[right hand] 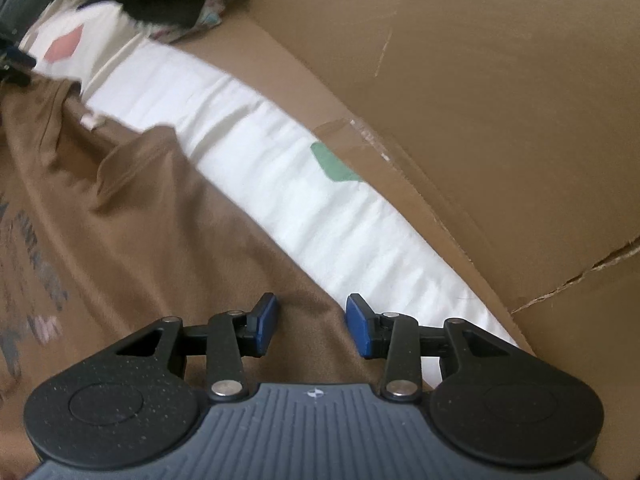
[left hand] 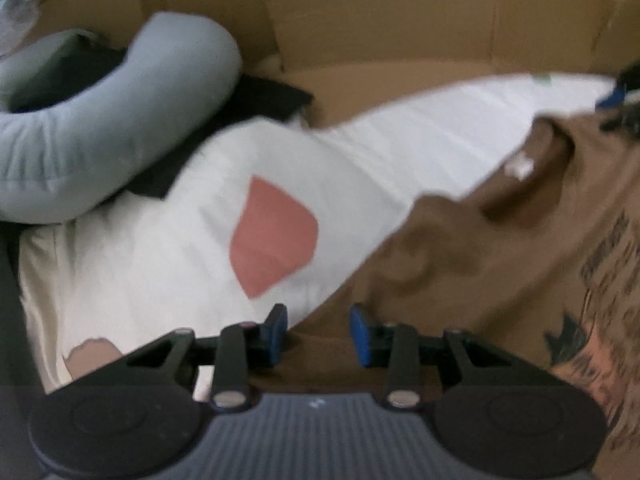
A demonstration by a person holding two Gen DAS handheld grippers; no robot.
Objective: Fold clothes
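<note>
A brown T-shirt (left hand: 500,264) with a dark print lies spread on a white sheet (left hand: 160,260); its collar and label show near the far edge. My left gripper (left hand: 318,328) hangs open just over the shirt's edge where brown cloth meets the sheet, its blue pads apart and pressing on nothing. In the right wrist view the same brown T-shirt (right hand: 160,240) fills the left half. My right gripper (right hand: 308,320) is open above the shirt's edge next to the white sheet (right hand: 280,184), nothing pinched. Each gripper shows small at the other view's edge.
Cardboard walls (left hand: 400,20) (right hand: 480,80) close in the far side. A grey rolled cushion (left hand: 120,128) and black cloth (left hand: 264,96) lie at the far left. The sheet carries a red patch (left hand: 276,236) and a green patch (right hand: 336,164).
</note>
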